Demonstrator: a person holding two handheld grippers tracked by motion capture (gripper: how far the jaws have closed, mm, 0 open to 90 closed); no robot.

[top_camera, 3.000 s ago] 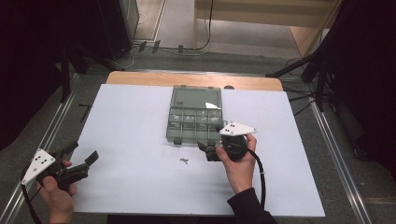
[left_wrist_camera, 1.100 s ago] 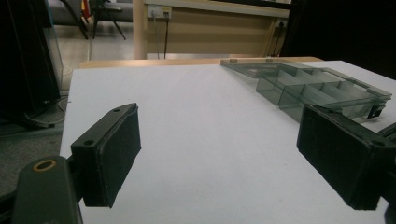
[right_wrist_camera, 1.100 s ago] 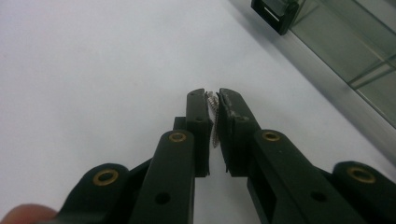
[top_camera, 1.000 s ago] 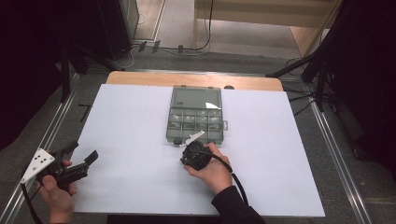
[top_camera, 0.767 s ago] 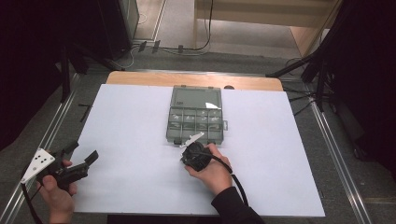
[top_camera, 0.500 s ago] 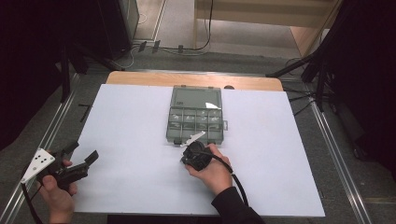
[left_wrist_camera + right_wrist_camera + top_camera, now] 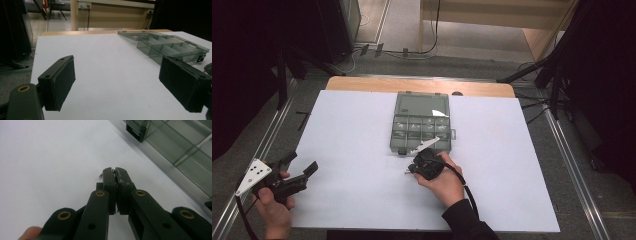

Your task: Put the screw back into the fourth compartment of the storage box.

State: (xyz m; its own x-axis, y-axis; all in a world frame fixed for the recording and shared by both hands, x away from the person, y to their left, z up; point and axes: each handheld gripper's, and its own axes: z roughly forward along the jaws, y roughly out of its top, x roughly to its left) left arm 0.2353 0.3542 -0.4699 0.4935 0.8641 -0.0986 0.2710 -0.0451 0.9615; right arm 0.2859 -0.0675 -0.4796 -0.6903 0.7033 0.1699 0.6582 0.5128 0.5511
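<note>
Down low on the white tabletop (image 7: 352, 130), just in front of the near edge of the clear compartment box (image 7: 421, 125): right gripper (image 7: 408, 171), wrapped in the right hand (image 7: 443, 181), tips pointing to the left across the high view. Jaws pressed together all along their length in the right gripper view, tips (image 7: 114, 171) right at the surface. Nipped at those tips, a tiny metal part (image 7: 101, 175), one end poking out beside the left jaw; too small to say what kind. Close beyond, the box wall (image 7: 175, 142) and its dark latch (image 7: 136, 130), apart from the jaws. Cable (image 7: 467, 190) looping back from the gripper along the dark sleeve. Pale three-cornered plate (image 7: 424, 146) slanting up from the gripper over the box's near rim.

Over at the near left corner of the tabletop, well apart from the box: left gripper (image 7: 302, 162), held in the left hand (image 7: 272, 207), grey plate (image 7: 254, 175) hanging past the edge. Jaws spread wide in the left gripper view (image 7: 117, 82), nothing but bare white surface between them, pointed across toward the box (image 7: 170, 47). Box lying open and flat, lid toward the far wooden edge, compartments nearer the person.
</note>
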